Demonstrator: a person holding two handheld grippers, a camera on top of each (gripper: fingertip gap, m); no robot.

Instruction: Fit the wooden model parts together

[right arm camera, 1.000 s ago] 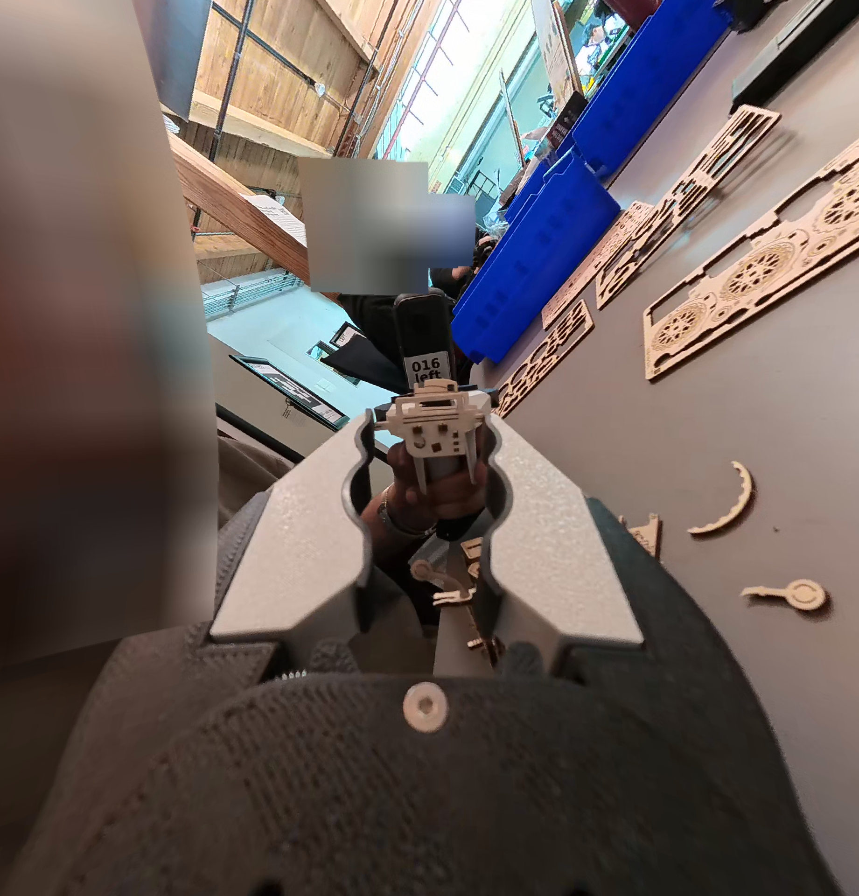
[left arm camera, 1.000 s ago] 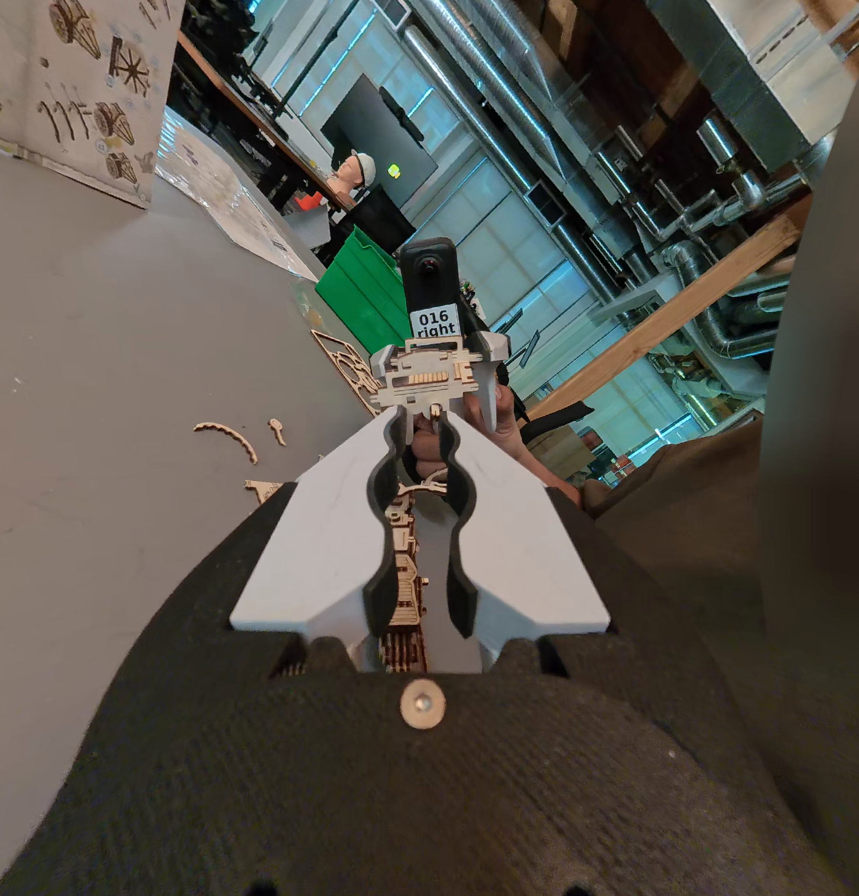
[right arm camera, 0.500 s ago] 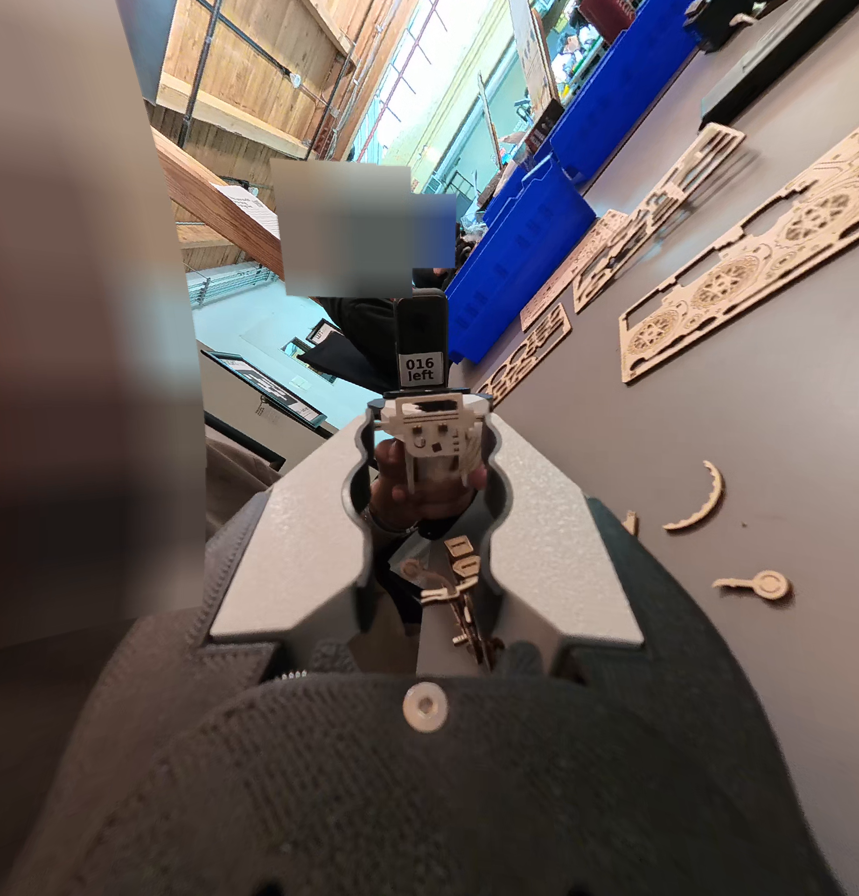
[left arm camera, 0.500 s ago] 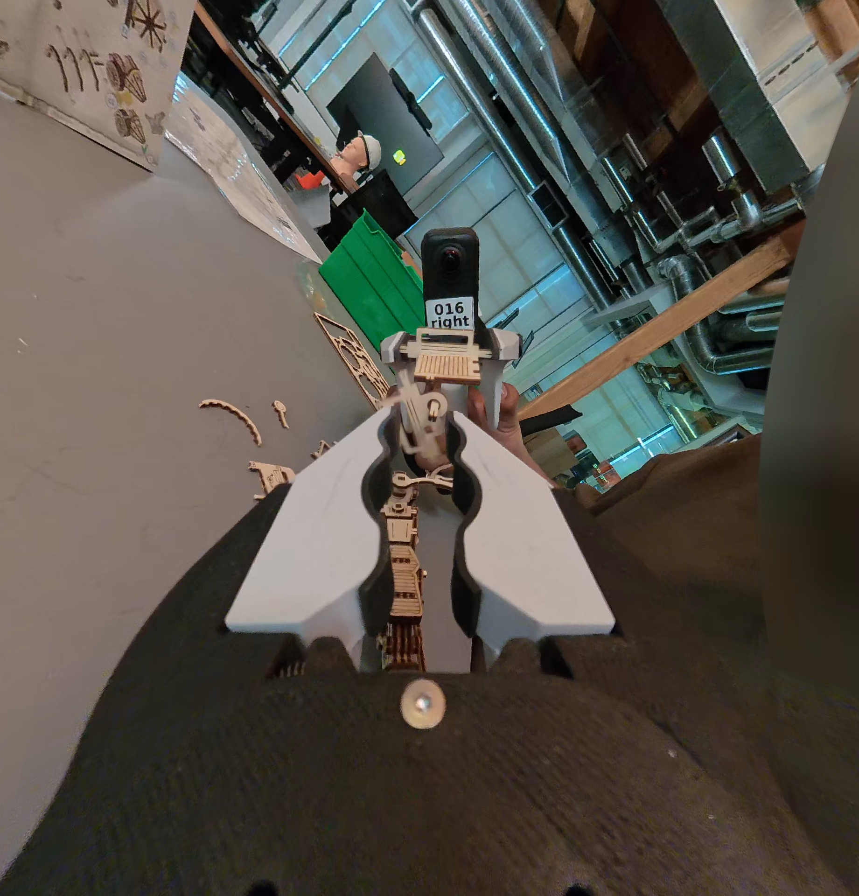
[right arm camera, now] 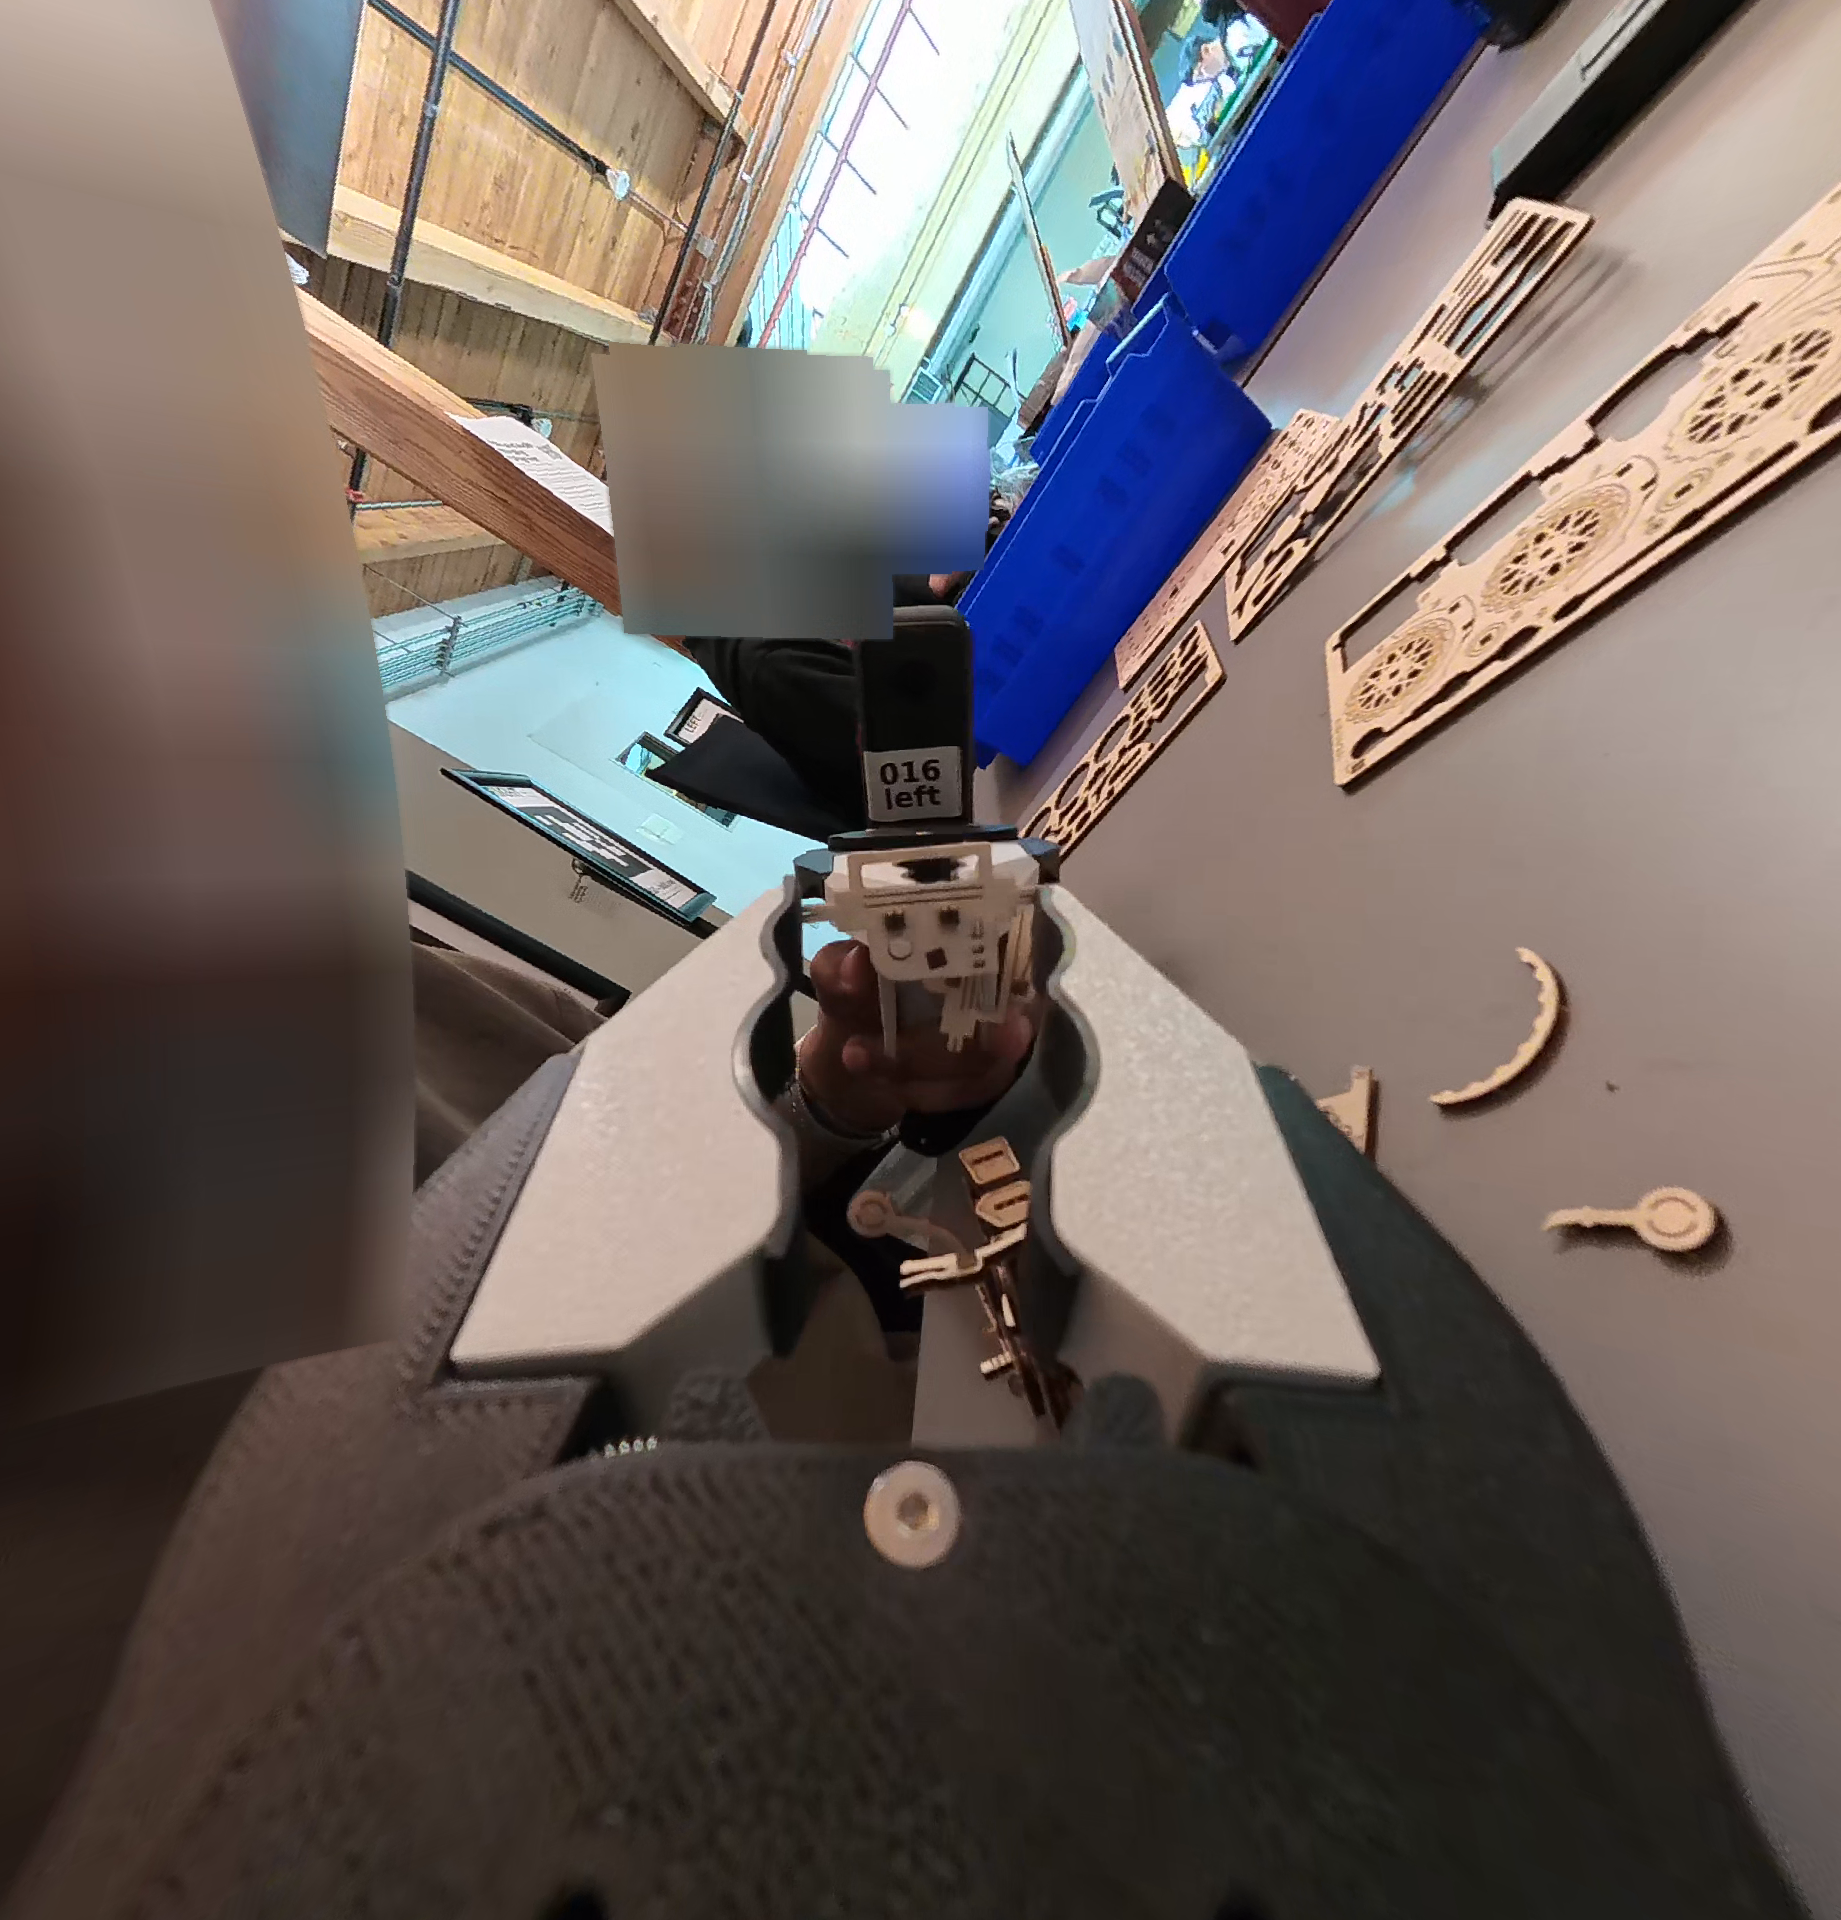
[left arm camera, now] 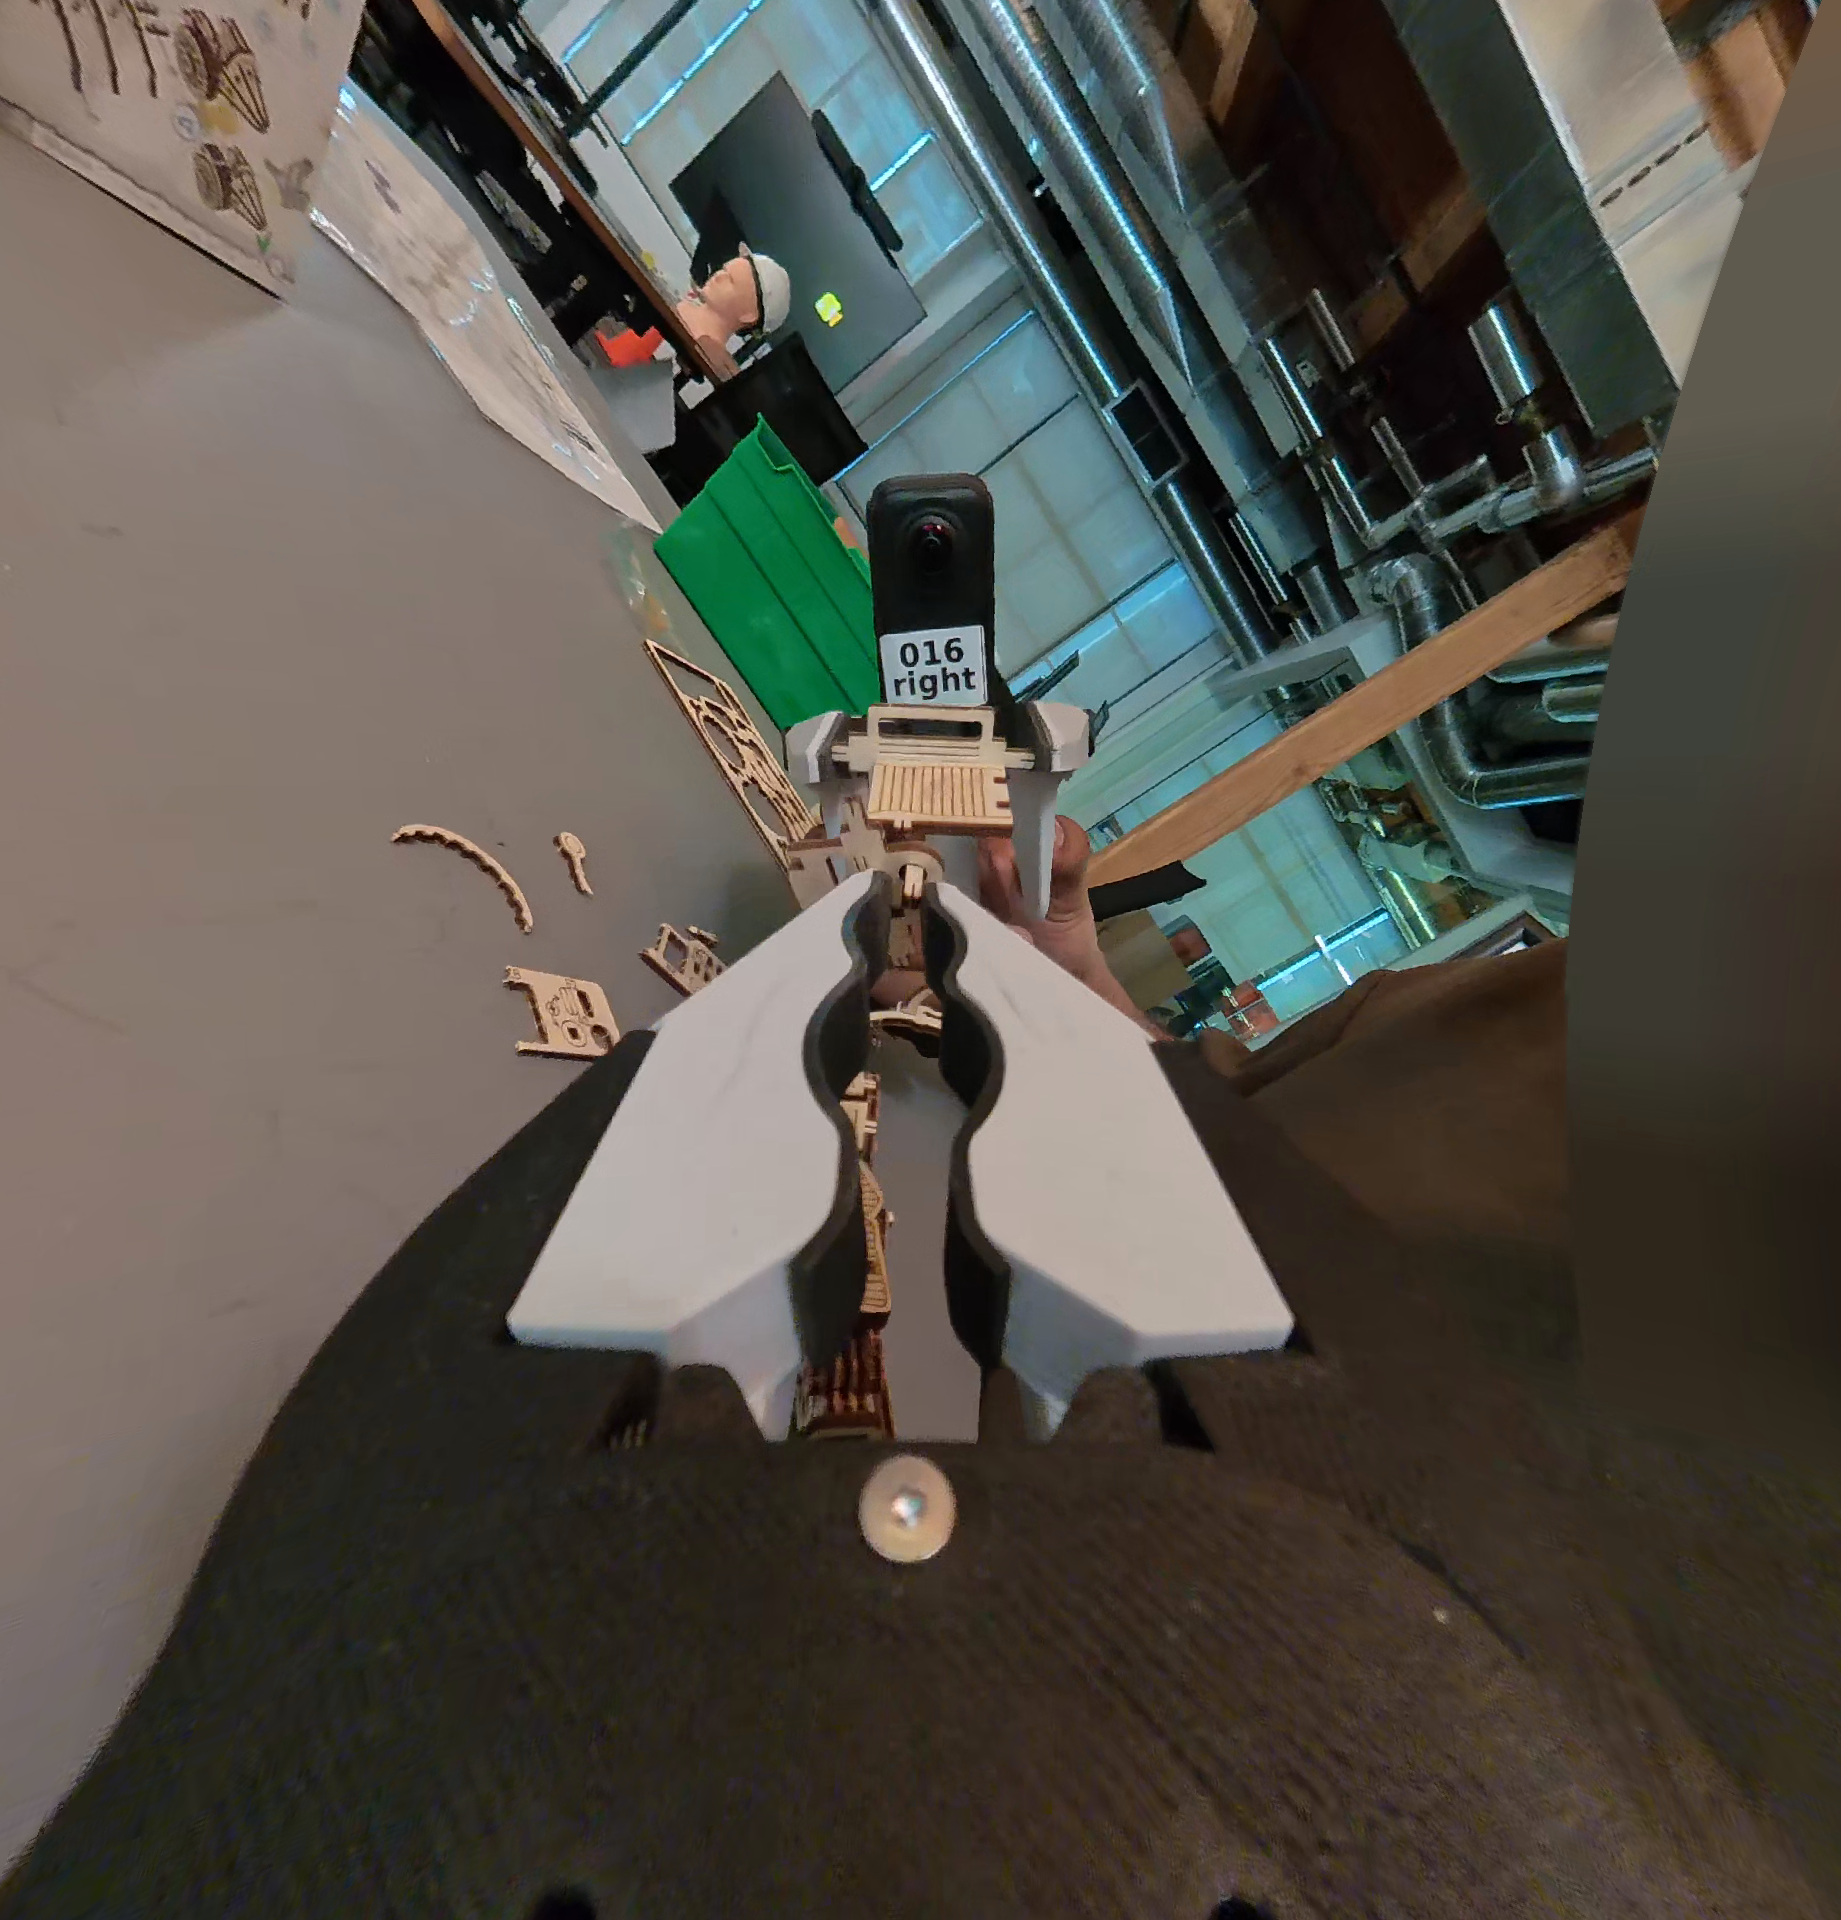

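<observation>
My left gripper (left arm camera: 903,902) is shut, its black pads pinching a thin wooden tab that hangs under the wooden model (left arm camera: 931,777). My right gripper (left arm camera: 937,748) faces it and is shut on the slatted upper part of the same model. In the right wrist view the right gripper (right arm camera: 921,935) clamps the model (right arm camera: 931,920) across its width, and the left gripper's fingers are hidden behind it. Both hold the model in the air beside the grey table (left arm camera: 220,623). More wooden pieces (right arm camera: 983,1247) show low between the right fingers.
Loose parts lie on the table: a curved toothed piece (left arm camera: 469,871), a key-shaped piece (left arm camera: 575,860), two flat cut pieces (left arm camera: 568,1013). Cut-out wooden sheets (right arm camera: 1581,520) lie farther off. Green bin (left arm camera: 760,582), blue bins (right arm camera: 1113,540), an instruction sheet (left arm camera: 168,114).
The left gripper's fingers have closed from a wider gap onto the tab. The model in the right gripper has tilted, showing its slatted face, and the two grippers have come closer together.
</observation>
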